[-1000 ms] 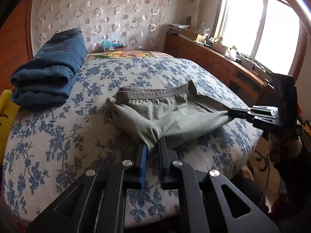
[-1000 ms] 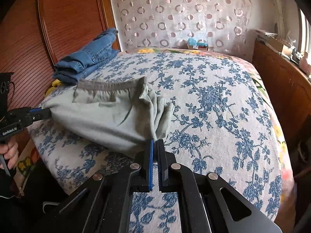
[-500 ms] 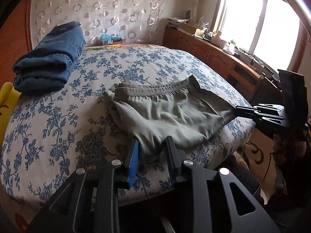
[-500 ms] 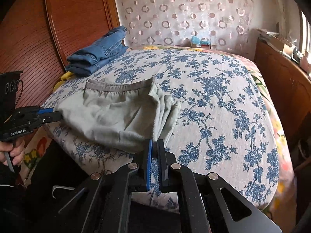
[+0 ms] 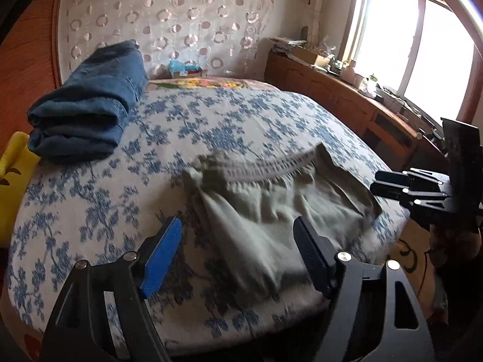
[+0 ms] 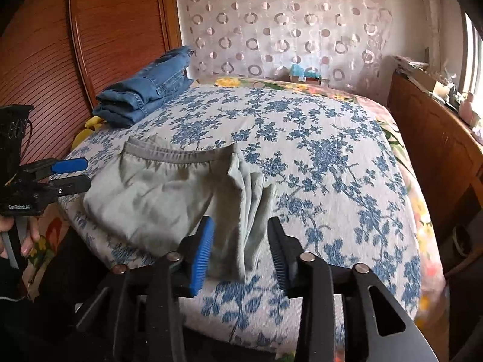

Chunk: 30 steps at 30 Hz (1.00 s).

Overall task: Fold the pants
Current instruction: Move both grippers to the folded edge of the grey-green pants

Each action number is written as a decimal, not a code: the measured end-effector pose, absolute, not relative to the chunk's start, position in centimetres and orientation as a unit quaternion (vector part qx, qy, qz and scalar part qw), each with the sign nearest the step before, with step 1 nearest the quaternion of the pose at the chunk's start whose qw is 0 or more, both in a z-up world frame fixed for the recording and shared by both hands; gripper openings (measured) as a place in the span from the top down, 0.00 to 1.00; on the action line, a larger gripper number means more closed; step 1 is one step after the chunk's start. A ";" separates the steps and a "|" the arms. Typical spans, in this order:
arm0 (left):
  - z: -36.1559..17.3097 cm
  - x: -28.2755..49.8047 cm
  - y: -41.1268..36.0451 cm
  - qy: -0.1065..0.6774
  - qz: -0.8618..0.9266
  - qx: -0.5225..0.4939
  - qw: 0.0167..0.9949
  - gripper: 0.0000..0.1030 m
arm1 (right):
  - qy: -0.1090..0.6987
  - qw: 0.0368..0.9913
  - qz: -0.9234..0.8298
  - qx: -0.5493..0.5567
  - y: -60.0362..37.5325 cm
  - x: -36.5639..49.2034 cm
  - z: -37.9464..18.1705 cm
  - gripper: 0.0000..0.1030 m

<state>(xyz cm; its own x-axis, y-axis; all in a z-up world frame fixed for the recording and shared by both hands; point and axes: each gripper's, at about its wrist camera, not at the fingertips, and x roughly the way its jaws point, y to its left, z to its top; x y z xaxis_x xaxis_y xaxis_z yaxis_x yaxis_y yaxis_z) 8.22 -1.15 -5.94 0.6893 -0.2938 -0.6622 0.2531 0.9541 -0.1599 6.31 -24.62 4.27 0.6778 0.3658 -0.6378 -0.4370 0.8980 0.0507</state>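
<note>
A bed with a white cover printed in blue flowers fills both views, backed by a wooden headboard and a pale curtain dotted with rings. A low wooden cabinet cluttered with small items runs under a bright window. Folded jeans lie at the bed's far side by the headboard, well apart from the pants. The grey-green pants lie folded near the bed's near edge, waistband toward the curtain, their folded end reaching the edge of the mattress. The left gripper hovers at one near corner of the pants; its jaws are opening and stand wide, with the cloth lying between them but neither pad pressing on it. The right gripper sits over the other corner, where layered leg ends bunch; its jaws are opening too, narrower than the left, the cloth between them, and it seems free of the pads, though the blur makes contact hard to rule out. A hand grips the left tool's handle in the right-wrist view. A small blue box sits at the curtain's foot.
</note>
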 end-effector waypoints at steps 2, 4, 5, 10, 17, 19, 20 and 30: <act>-5.9 8.9 -1.1 0.365 -0.147 -0.025 0.919 0.25 | 0.342 0.913 0.216 -0.052 -24.2 7.4 4.1 0.59; -6.1 9.7 -1.1 0.366 -0.143 -0.020 0.919 0.25 | 0.346 0.912 0.215 -0.055 -23.5 8.6 4.0 0.58; -6.1 10.0 -1.1 0.366 -0.142 -0.019 0.920 0.25 | 0.347 0.911 0.217 -0.055 -23.3 9.0 3.9 0.58; -6.4 11.9 -1.1 0.372 -0.146 -0.015 0.917 0.25 | 0.358 0.905 0.221 -0.059 -22.0 11.0 3.3 0.57; -7.1 14.8 -0.7 0.387 -0.144 -0.012 0.911 0.25 | 0.365 0.905 0.208 -0.067 -21.4 13.2 2.9 0.57; -7.3 15.4 -0.6 0.391 -0.142 -0.011 0.909 0.25 | 0.364 0.907 0.204 -0.064 -21.5 13.4 3.0 0.57; -7.4 15.7 -0.7 0.393 -0.141 -0.010 0.908 0.25 | 0.364 0.907 0.203 -0.064 -21.5 13.5 3.0 0.57; -9.1 17.7 -0.5 0.418 -0.153 -0.011 0.895 0.25 | 0.381 0.903 0.193 -0.051 -23.1 12.9 2.6 0.53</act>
<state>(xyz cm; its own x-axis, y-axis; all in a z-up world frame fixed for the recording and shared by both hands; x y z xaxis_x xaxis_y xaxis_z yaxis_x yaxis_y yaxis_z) 17.71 -0.54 -9.09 0.6031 -0.2842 -0.7453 0.2651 0.9527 -0.1488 12.95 -23.09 2.63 0.6357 0.3089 -0.7074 -0.3866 0.9206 0.0546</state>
